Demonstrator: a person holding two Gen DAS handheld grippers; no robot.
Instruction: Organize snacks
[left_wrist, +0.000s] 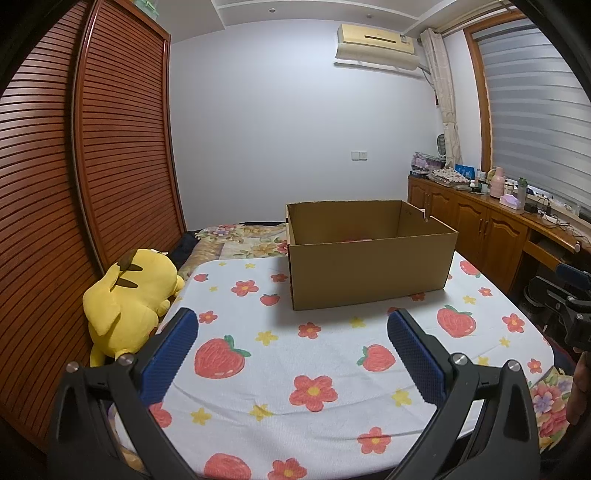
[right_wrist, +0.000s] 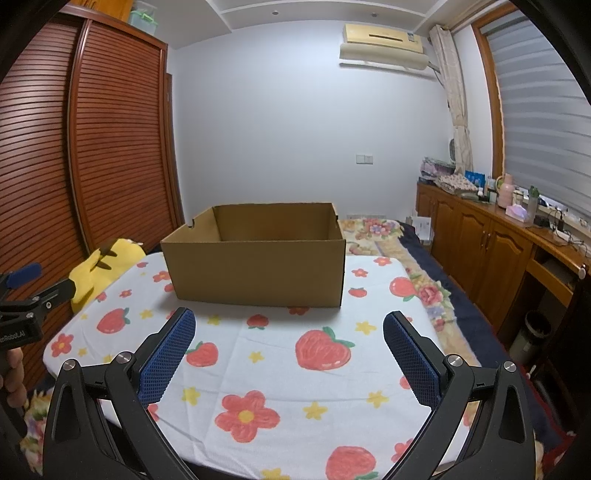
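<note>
From the yellow plush toy (left_wrist: 129, 306) at the left, past the empty, wide-spread left gripper (left_wrist: 293, 332), to the cardboard box (left_wrist: 369, 254) on the strawberry-print tablecloth (left_wrist: 280, 369) with something pinkish barely visible inside, then the equally wide, empty right gripper (right_wrist: 290, 332), no loose snacks show, so the organizing looks nearly finished.

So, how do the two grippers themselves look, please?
Both match: the left gripper and right gripper have black angular frames with cut-out openings, silver round bolts, and blue ribbed pads inside the fingers. The left gripper's body shows white lettering, cut off at the edge.
</note>
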